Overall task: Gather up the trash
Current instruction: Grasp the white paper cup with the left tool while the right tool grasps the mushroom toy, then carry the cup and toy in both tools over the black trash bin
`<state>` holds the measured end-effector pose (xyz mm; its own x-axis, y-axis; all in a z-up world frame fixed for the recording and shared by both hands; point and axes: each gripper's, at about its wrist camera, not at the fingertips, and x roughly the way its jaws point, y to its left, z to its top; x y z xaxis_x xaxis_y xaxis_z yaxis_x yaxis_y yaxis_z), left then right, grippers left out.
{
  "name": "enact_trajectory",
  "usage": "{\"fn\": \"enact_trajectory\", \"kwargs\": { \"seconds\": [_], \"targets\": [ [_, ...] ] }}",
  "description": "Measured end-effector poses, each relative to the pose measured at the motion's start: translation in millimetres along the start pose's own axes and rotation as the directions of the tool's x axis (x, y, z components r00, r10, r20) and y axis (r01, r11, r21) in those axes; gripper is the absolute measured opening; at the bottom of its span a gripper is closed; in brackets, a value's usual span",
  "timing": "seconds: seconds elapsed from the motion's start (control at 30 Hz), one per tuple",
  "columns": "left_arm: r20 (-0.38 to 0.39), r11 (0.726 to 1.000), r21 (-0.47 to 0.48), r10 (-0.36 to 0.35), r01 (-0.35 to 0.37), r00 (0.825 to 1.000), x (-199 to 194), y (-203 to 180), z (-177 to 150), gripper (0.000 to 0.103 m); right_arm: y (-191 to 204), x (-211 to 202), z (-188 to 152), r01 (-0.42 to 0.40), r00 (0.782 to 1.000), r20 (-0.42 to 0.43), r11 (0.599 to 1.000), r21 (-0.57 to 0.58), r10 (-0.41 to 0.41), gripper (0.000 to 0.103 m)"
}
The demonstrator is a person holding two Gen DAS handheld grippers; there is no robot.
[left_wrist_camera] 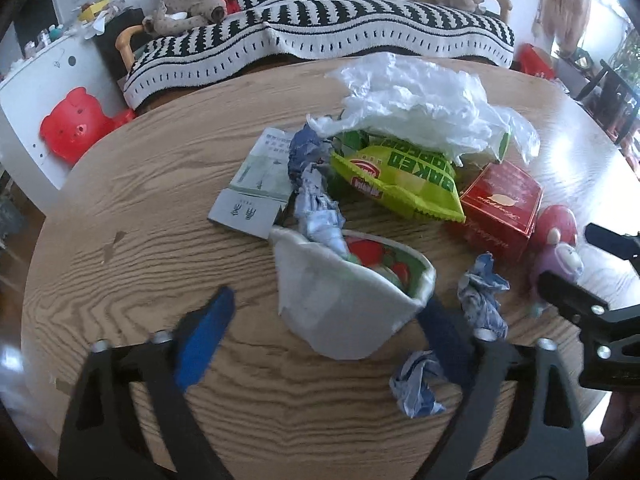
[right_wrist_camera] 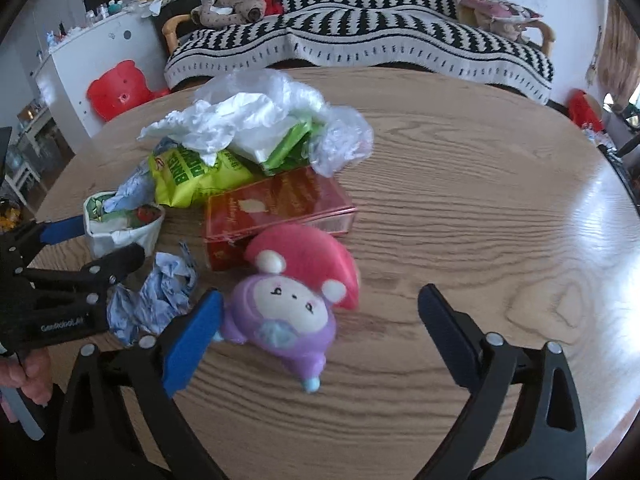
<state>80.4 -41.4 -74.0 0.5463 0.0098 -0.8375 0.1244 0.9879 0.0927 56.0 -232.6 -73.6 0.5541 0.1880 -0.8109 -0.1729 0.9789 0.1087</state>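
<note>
Left wrist view: the left gripper point(left_wrist_camera: 320, 332) is seen with its fingers point(left_wrist_camera: 206, 336) spread wide on either side of a white paper cup point(left_wrist_camera: 340, 300), which lies tilted on the round wooden bench point(left_wrist_camera: 120, 216). The right finger is seen just beside the cup's rim; whether contact is made cannot be told, and no firm grip is shown. Crumpled blue-and-white paper point(left_wrist_camera: 320, 216) is stuffed in the cup's mouth. Two more paper wads point(left_wrist_camera: 482, 294) are noted just right of the cup. Behind it lie a flat grey carton point(left_wrist_camera: 256, 184), a green snack bag point(left_wrist_camera: 396, 180), a white plastic bag point(left_wrist_camera: 416, 100) and a red box point(left_wrist_camera: 502, 204).

Right wrist view: the right gripper point(right_wrist_camera: 320, 332) is held wide apart, nothing gripped. A purple and pink plush toy point(right_wrist_camera: 296, 300) lies between its fingers point(right_wrist_camera: 192, 340), just beside the left one. The red box point(right_wrist_camera: 276, 208) is found just behind the toy, the cup point(right_wrist_camera: 124, 224) to the left with the left gripper point(right_wrist_camera: 100, 244) around it.
</note>
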Motion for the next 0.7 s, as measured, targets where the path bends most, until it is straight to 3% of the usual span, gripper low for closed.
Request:
{"fn": "enact_trajectory", "kwargs": {
  "seconds": [0.03, 0.07, 0.17, 0.3, 0.47, 0.7],
  "targets": [
    [-0.011, 1.000, -0.001, -0.008, 0.008, 1.000, 1.4, -0.7, 0.5, 0.064, 0.8, 3.0, 0.8, -0.009, 1.000, -0.006, 1.000, -0.001, 0.009, 0.082],
    [-0.014, 1.000, -0.003, -0.008, 0.008, 1.000, 0.2, -0.4, -1.1, 0.063, 2.2, 5.3, 1.3, -0.013, 1.000, -0.014, 1.000, 0.000, 0.013, 0.064],
    [-0.017, 0.999, -0.029, -0.042, 0.041, 0.999, -8.3, 3.4, -2.1, 0.062, 6.2, 6.6, 3.4, -0.020, 0.999, -0.031, 1.000, 0.006, 0.020, 0.055],
    [0.021, 0.994, -0.056, -0.098, 0.099, 0.995, -37.0, 11.7, -6.0, 0.062, 8.7, -16.4, 5.7, -0.045, 0.999, -0.001, 0.999, 0.005, 0.045, 0.053],
    [0.097, 0.995, -0.049, -0.082, 0.087, 0.992, -61.0, 15.3, -8.1, 0.062, 2.4, -56.9, 5.9, -0.058, 0.995, 0.085, 0.998, 0.016, 0.056, 0.053],
    [0.157, 0.991, -0.075, -0.101, 0.114, 0.982, -77.6, 6.5, 2.4, 0.062, -25.8, -90.8, -3.7, -0.052, 0.990, 0.133, 0.997, 0.054, 0.044, 0.053]
  ]
}}
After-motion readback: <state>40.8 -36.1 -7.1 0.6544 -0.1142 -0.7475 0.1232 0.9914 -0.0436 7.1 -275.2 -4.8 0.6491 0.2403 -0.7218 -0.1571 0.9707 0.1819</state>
